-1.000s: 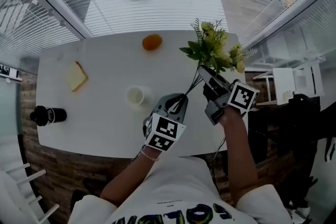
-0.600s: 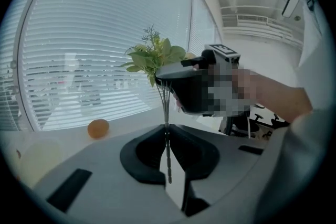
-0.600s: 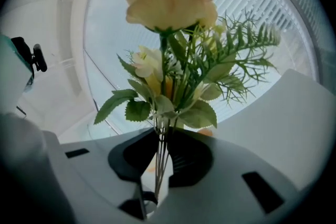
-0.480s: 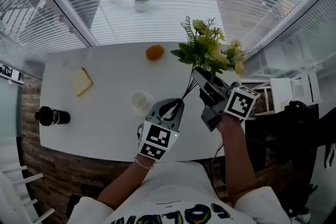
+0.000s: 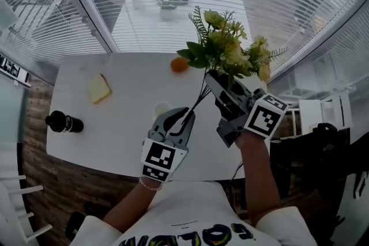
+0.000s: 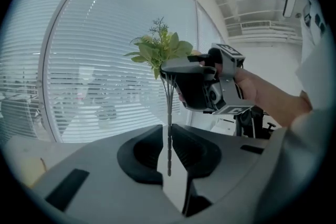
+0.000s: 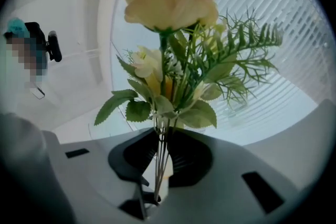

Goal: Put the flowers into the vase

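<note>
The bunch of artificial yellow-and-green flowers [image 5: 228, 52] had been raised higher above the white worktop [image 5: 115, 124]. The right tongs [image 5: 214, 82] were clenched on its stems under the leaves; the left tongs [image 5: 185, 118] were opening with the thin stem ends [image 6: 169, 128] between them. The small white cylindrical vase [image 5: 162, 108] stood near the left tongs, so insertion seemed next.
</note>
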Demonstrator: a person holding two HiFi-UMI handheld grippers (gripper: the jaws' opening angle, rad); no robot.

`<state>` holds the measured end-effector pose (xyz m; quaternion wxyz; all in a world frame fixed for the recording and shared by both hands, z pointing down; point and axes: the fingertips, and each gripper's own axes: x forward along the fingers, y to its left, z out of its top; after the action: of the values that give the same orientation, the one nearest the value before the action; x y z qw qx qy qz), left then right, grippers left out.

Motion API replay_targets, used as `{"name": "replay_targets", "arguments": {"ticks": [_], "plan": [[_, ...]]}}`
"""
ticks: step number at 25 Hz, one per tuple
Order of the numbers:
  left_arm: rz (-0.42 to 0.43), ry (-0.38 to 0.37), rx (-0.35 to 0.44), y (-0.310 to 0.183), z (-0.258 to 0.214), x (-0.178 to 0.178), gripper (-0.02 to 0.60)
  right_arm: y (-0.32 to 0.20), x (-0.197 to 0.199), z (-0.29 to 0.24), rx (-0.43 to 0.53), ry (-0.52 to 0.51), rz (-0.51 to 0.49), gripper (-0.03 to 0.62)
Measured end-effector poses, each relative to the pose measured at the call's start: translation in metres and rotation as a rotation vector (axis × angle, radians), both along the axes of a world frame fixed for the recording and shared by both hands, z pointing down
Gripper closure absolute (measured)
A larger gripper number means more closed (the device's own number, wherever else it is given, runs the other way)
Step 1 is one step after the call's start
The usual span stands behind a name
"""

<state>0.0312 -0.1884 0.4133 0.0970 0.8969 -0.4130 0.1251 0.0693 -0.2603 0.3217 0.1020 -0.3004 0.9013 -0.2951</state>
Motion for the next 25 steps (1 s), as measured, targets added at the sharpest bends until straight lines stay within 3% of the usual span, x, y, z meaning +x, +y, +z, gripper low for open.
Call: {"name": "replay_targets", "arguments": {"ticks": [10, 14, 20, 25], "plan": [[-0.124, -0.013, 0.113, 0.005, -0.017, -0.016, 0.417, 0.026, -0.015, -0.04, 0.172, 0.004, -0.093, 0.531], [-0.135, -0.012, 0.097, -0.004, -0.01, -0.029, 0.417, 0.021, -0.031, -0.042, 0.198, 0.031, -0.108, 0.531], [-0.147, -0.002, 0.078, -0.011, 0.0, -0.085, 0.416, 0.022, -0.097, -0.047, 0.289, 0.138, -0.109, 0.531], [-0.133, 0.002, 0.049, -0.006, 0.015, -0.086, 0.377, 0.023, -0.106, -0.03, 0.32, 0.176, -0.086, 0.531]]}}
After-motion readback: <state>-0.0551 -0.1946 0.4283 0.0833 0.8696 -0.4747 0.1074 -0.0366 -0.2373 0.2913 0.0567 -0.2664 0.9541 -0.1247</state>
